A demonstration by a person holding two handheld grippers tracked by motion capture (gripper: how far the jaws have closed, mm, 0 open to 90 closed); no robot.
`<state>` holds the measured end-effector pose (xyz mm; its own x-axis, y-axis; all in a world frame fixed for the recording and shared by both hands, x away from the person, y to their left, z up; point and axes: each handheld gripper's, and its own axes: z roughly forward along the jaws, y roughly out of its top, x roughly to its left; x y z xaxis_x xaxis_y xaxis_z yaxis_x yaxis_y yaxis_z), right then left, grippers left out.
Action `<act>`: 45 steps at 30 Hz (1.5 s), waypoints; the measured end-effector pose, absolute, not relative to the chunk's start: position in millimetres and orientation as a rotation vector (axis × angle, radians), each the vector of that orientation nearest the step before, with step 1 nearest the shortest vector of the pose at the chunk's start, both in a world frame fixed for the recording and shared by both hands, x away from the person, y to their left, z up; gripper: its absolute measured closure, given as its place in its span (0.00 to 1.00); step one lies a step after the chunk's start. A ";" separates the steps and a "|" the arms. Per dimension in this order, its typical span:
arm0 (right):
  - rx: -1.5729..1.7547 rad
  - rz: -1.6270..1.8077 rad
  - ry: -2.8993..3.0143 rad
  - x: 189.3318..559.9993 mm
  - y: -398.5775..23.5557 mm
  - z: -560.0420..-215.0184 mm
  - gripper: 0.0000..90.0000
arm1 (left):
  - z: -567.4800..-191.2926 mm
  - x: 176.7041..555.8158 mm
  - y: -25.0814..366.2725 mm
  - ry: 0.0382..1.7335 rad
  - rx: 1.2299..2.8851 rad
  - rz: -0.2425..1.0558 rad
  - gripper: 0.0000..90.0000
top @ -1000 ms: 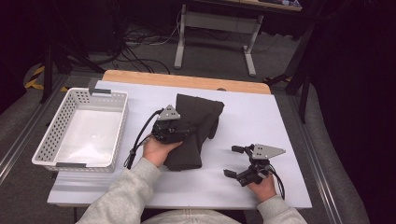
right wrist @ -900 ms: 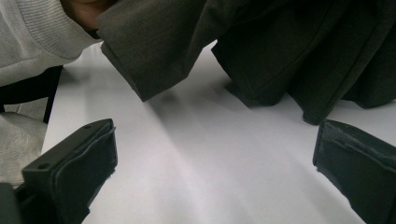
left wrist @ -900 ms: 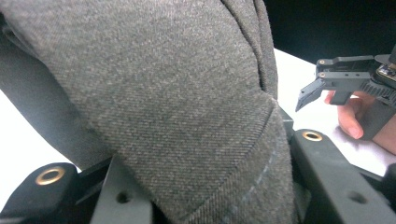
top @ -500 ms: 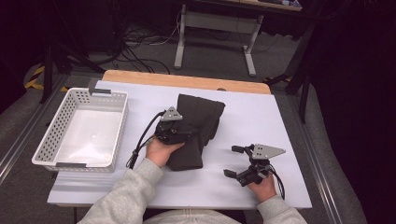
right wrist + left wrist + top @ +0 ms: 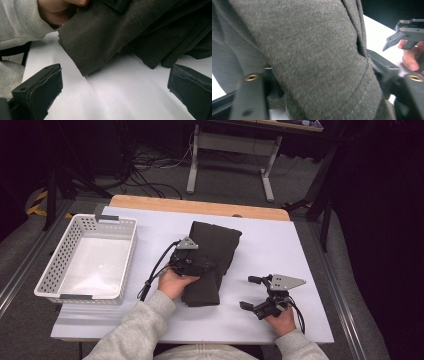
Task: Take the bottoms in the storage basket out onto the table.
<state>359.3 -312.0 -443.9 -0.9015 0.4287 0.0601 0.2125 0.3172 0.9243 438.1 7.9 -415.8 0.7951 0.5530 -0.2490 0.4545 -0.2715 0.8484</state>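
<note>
Now, high view, cloth: a dark folded cloth (image 5: 212, 257) lies on the white table (image 5: 280, 240), about mid-table, its long side running away from the person.
High view, left gripper: the left gripper (image 5: 197, 265) rests on the cloth's near-left part, with the hand just behind it.
High view, right gripper: the right gripper (image 5: 247, 292) sits on bare table right of the cloth, apart from it, jaws spread wide, nothing between them.
High view, basket: a white basket (image 5: 47, 277) stands at the table's left edge, well apart from the cloth.
Left gripper view, cloth: grey-brown weave (image 5: 312, 50) bulges up between the two black jaws.
Left gripper view, jaws: they have just been opening; the cloth sits between them, and the picture does not show the pads pressing it.
Right gripper view, jaws: wide apart over bare table, holding nothing.
Right gripper view, cloth: its folded edge (image 5: 120, 32) lies just ahead of the jaws; a grey sleeve (image 5: 17, 22) is at the upper left.
</note>
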 end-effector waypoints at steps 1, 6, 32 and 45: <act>0.588 1.624 2.383 359.4 -311.9 -443.9 0.01 | -416.5 438.7 7.7 0.763 1.917 0.115 0.26; 0.588 1.626 2.383 359.4 -312.0 -443.9 0.01 | -418.8 440.6 7.6 0.771 1.944 0.120 0.12; 0.582 1.630 2.384 359.5 -311.9 -443.8 0.01 | -411.0 437.3 15.4 0.720 1.943 0.181 0.00; 0.586 1.632 2.380 359.1 -312.4 -443.9 0.01 | -403.0 432.6 21.3 0.697 1.927 0.189 0.00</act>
<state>359.1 -312.4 -443.9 -0.9022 0.4270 0.0603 0.2101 0.3132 0.9262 432.6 21.3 -403.0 0.8192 0.5467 -0.1733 0.3848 -0.2999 0.8729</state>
